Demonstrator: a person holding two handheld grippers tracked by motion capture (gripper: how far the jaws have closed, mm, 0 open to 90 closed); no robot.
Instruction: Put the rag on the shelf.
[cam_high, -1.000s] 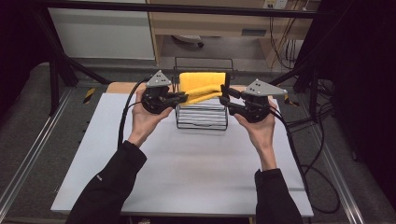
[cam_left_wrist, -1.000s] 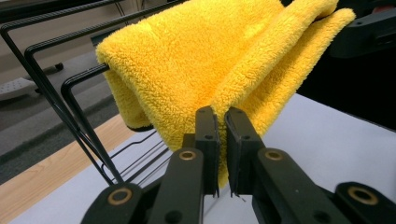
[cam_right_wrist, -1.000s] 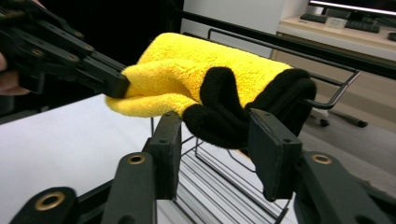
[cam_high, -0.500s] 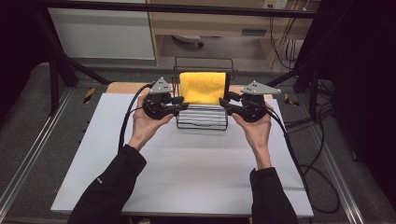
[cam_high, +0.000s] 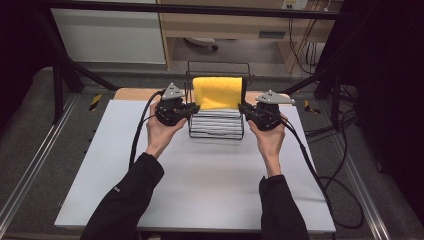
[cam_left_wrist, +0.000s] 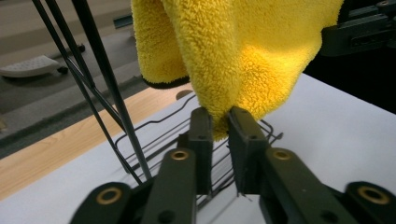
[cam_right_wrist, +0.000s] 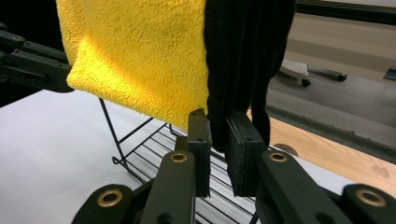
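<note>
Yellow towel (cam_high: 217, 92) draped over a black wire rack (cam_high: 216, 131) at the far middle of a white table (cam_high: 200, 185), left gripper (cam_high: 190, 108) and right gripper (cam_high: 243, 109) each clamped on a lower towel corner beside the rack, jaws just closed, grey floor and pale cabinet (cam_high: 107, 35) beyond the rack.

My two grippers flank the wire rack (cam_high: 216, 131), which stands on the table (cam_high: 200, 190) near its far edge, about midway between the left and right edges. A towel (cam_high: 217, 92) hangs over the rack's top bar. My left gripper (cam_high: 187, 109) is at the towel's left lower corner, my right gripper (cam_high: 244, 110) at its right lower corner, each pinching the hem. Behind the table lies the floor.
</note>
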